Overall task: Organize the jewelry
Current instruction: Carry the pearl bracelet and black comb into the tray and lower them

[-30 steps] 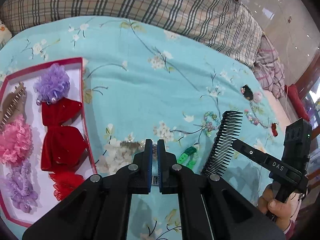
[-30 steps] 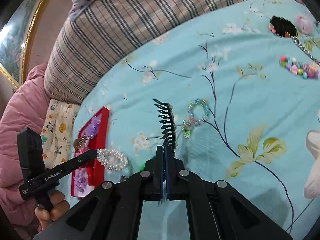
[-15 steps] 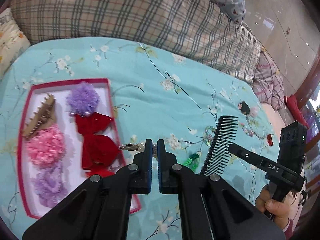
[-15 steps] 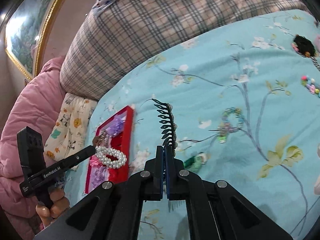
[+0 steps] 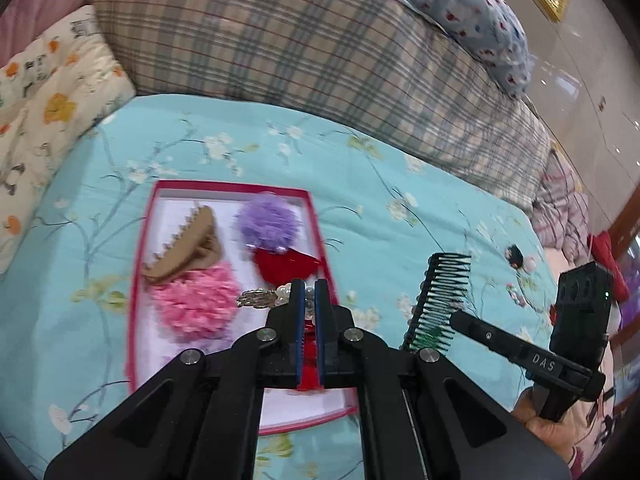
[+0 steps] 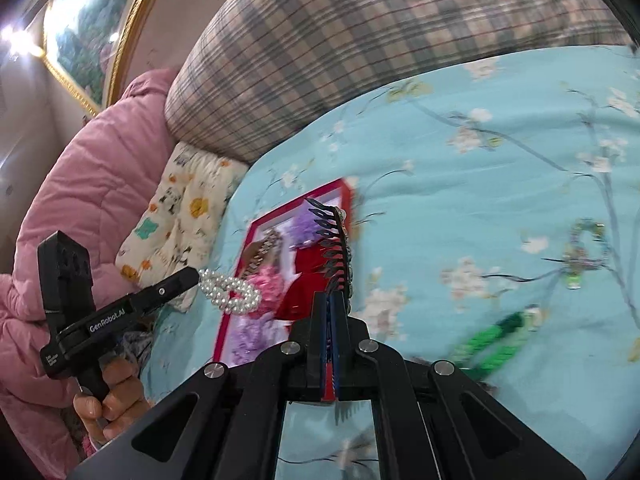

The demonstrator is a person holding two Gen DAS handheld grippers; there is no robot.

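Observation:
My left gripper [image 5: 307, 285] is shut on a pearl hair clip [image 5: 264, 297] and holds it above the red-rimmed tray [image 5: 141, 248]; the clip shows as a pearl loop in the right wrist view [image 6: 230, 292]. The tray holds a tan claw clip [image 5: 188, 245], a purple pom [image 5: 267, 222], a pink pom [image 5: 196, 300] and a red bow [image 5: 286, 264]. My right gripper [image 6: 331, 298] is shut on a black comb [image 6: 330, 246], also in the left wrist view [image 5: 438, 300], held up to the right of the tray.
A plaid pillow [image 5: 300, 40] and a cartoon-print pillow [image 5: 44, 92] lie behind the tray. A green hair clip [image 6: 492, 342] and a beaded bracelet [image 6: 582, 248] lie on the blue floral sheet [image 5: 240, 148]. More small ornaments [image 5: 516, 256] lie at the far right.
Both grippers moved left toward the tray. The pearl clip now hangs over the tray instead of over the sheet beside it. The comb came nearer the tray.

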